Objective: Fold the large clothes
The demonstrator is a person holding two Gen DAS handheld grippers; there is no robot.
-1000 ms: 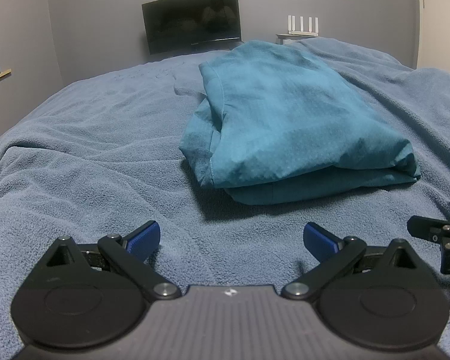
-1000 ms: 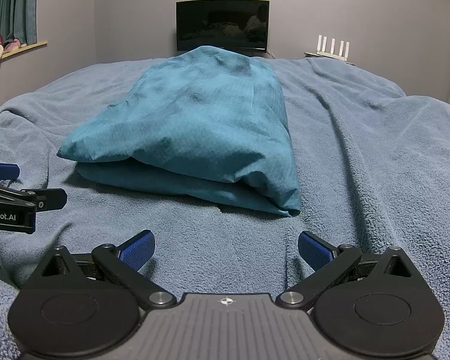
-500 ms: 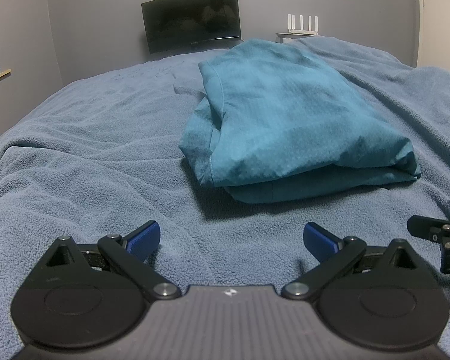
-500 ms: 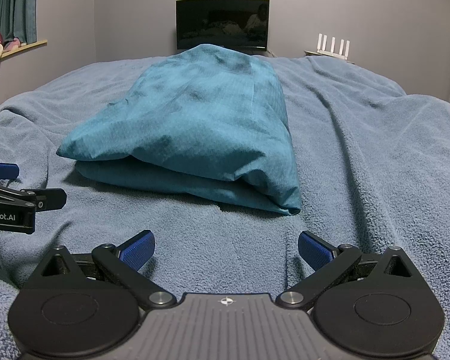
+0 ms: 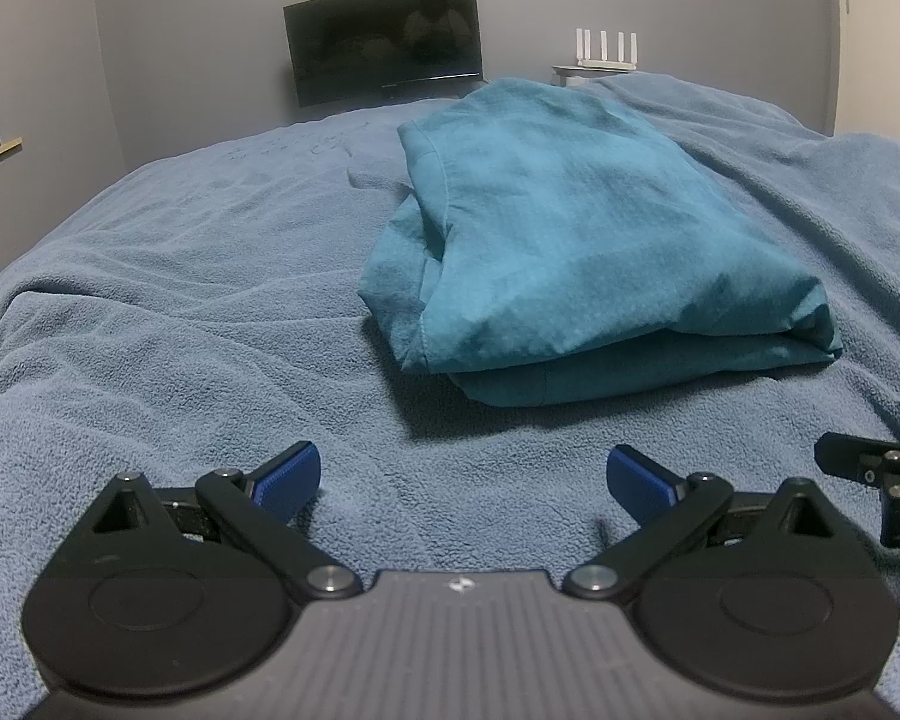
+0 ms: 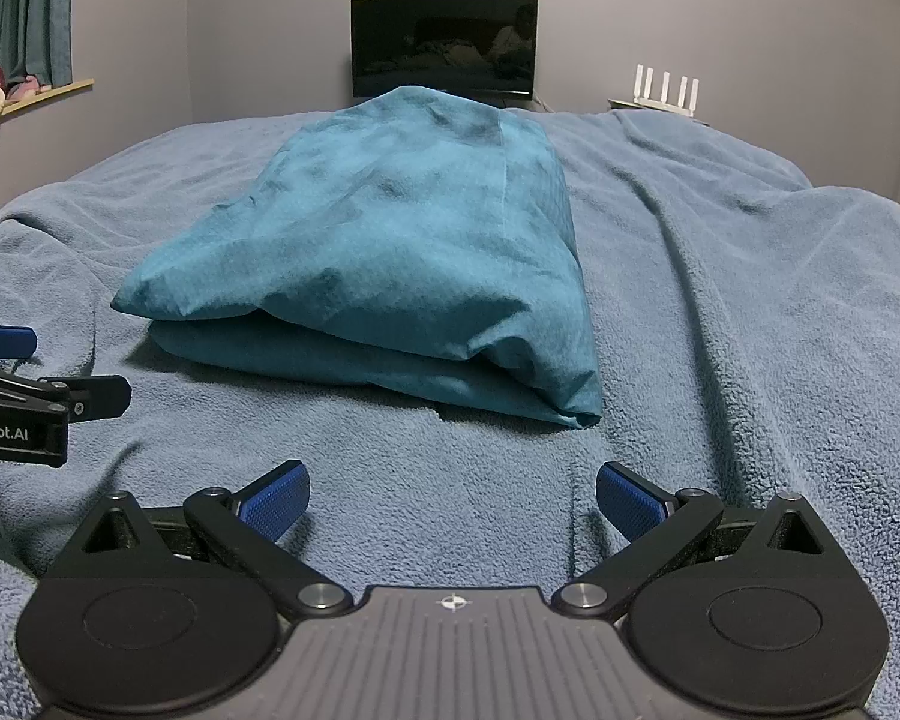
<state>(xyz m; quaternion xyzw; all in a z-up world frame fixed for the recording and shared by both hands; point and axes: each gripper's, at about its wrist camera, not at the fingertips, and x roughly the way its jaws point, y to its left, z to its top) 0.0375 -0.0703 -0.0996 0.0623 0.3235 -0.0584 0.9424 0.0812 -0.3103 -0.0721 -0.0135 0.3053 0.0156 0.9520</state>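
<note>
Teal garment [image 5: 588,264], folded into a thick stack of layers, at 12 o'clock on blue blanket [image 5: 180,312]. Left gripper [image 5: 463,483] and right gripper [image 6: 452,498] at 6 o'clock: fingers spread wide, holding nothing, well apart from garment.

Each handheld unit has a ribbed dark grey housing carrying a small white cross-in-circle mark at its front edge, flanked by two flat black discs with a faint inner ring. From that housing, black linkage bars with silver pivot screws run out to triangular cut-out brackets. The left gripper [image 5: 462,477] and right gripper [image 6: 453,495] both end in blue textured pads [image 6: 273,507]. Left of the housing in the right wrist view, the other unit's black side shows white lettering, apparently "Robot.AI", partly cropped.
</note>
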